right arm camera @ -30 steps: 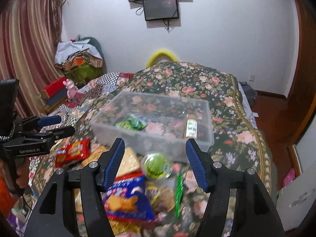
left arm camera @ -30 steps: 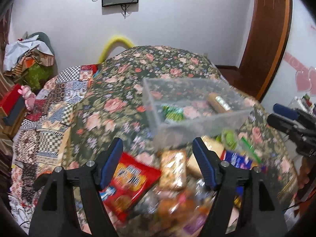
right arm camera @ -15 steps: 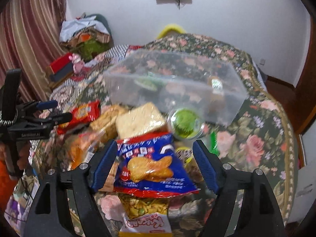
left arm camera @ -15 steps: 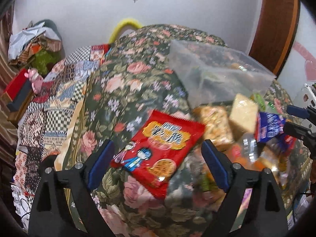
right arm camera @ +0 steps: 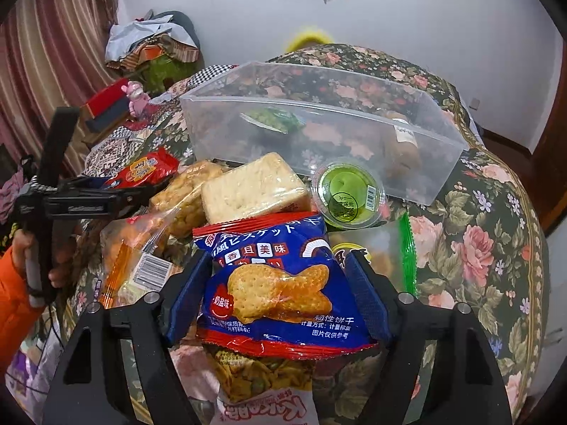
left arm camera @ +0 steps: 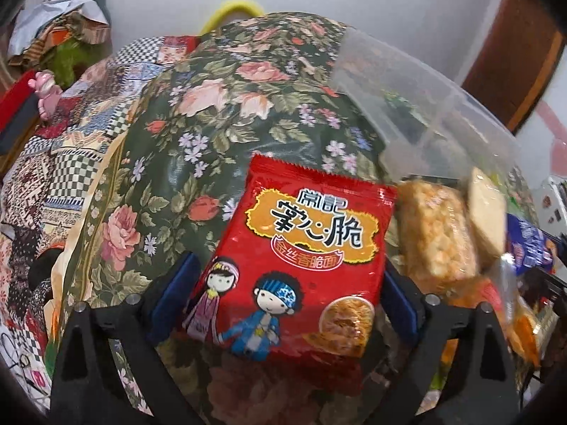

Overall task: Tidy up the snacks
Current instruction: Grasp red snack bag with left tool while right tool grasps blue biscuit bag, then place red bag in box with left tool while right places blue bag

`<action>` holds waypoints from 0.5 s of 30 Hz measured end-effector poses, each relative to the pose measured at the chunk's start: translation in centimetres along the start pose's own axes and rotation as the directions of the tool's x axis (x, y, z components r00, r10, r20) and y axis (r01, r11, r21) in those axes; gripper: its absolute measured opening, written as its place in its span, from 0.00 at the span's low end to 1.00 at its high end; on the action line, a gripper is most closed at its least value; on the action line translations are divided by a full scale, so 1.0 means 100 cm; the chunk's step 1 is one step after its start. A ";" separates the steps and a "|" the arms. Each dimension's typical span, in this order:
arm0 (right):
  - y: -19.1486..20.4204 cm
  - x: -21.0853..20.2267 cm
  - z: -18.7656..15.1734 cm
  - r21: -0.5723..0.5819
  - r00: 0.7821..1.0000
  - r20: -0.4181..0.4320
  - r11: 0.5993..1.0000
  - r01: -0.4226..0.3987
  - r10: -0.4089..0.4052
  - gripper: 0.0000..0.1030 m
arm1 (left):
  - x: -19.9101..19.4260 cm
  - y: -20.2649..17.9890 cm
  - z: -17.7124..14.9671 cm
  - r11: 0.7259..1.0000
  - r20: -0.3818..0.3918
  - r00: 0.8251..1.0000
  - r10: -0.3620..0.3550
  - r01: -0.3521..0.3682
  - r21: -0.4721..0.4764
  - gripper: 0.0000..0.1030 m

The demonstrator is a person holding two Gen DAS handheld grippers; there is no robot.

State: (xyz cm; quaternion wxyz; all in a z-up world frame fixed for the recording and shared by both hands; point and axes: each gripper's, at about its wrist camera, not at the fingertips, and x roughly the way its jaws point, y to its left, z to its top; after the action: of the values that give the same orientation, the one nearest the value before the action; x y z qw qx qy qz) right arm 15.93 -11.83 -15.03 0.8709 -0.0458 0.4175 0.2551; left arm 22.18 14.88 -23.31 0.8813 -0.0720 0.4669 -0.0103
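Observation:
My left gripper is open, its blue pads on either side of a red noodle-snack packet lying on the floral bedspread. My right gripper is open around a blue fish-biscuit packet on top of the snack pile. A clear plastic bin stands beyond the pile and holds a green packet and a brown bottle. The bin also shows in the left wrist view. The left gripper shows in the right wrist view.
The pile holds a cracker pack, a puffed-snack bag, a green jelly cup, an orange bag and a pea-snack bag. Clothes and boxes lie at the far left.
Both grippers have dropped lower and closer to the pile. The red packet now sits between the left pads and the blue packet between the right pads.

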 end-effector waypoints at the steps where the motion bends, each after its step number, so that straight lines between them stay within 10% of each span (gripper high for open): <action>1: -0.001 -0.001 -0.001 0.000 1.000 0.004 1.000 -0.005 0.005 0.68 | 0.000 -0.002 -0.001 1.000 0.011 1.000 0.027 -0.027 0.010 0.81; 4: 0.001 -0.002 -0.002 -0.007 1.000 0.009 1.000 -0.016 0.016 0.63 | -0.006 -0.005 -0.004 0.997 0.039 0.997 0.061 -0.063 0.040 0.64; 15: 0.002 -0.025 0.000 0.021 0.997 0.065 0.999 -0.045 0.044 0.57 | -0.057 -0.017 -0.004 0.997 0.128 0.991 0.045 -0.052 0.052 0.64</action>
State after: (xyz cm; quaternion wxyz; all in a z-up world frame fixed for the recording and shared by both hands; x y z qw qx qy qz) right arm 14.59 -12.69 -13.12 0.8786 -0.0186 0.3927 0.2710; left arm 18.74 13.60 -18.65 0.9109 -0.0367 0.4111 0.0025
